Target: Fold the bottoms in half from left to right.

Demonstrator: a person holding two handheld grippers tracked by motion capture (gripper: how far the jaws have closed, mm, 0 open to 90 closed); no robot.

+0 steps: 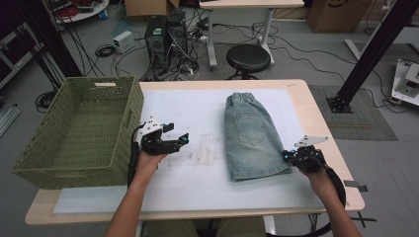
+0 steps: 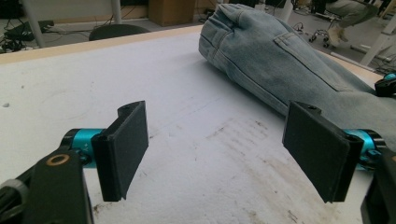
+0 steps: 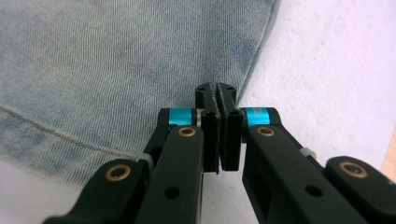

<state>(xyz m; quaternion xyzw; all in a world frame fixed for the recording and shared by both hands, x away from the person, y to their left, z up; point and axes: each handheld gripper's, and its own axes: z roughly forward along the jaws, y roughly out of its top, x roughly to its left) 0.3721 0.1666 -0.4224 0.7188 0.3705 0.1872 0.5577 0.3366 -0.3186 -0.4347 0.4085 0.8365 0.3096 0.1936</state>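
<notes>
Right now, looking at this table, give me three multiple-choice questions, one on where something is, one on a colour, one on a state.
1. Where is the basket?
A. at the table's left end
B. on the shorts
C. on the floor

2. What colour are the shorts?
A. red
B. faded blue
C. black

3. How do the left tongs stand?
A. clamped on the shorts
C. holding the basket
B. open over bare table

Answers:
1 A, it sits at the left end, beside the left hand.
2 B, the denim is pale blue.
3 B, the left gripper view shows its pads wide apart with nothing between.
</notes>
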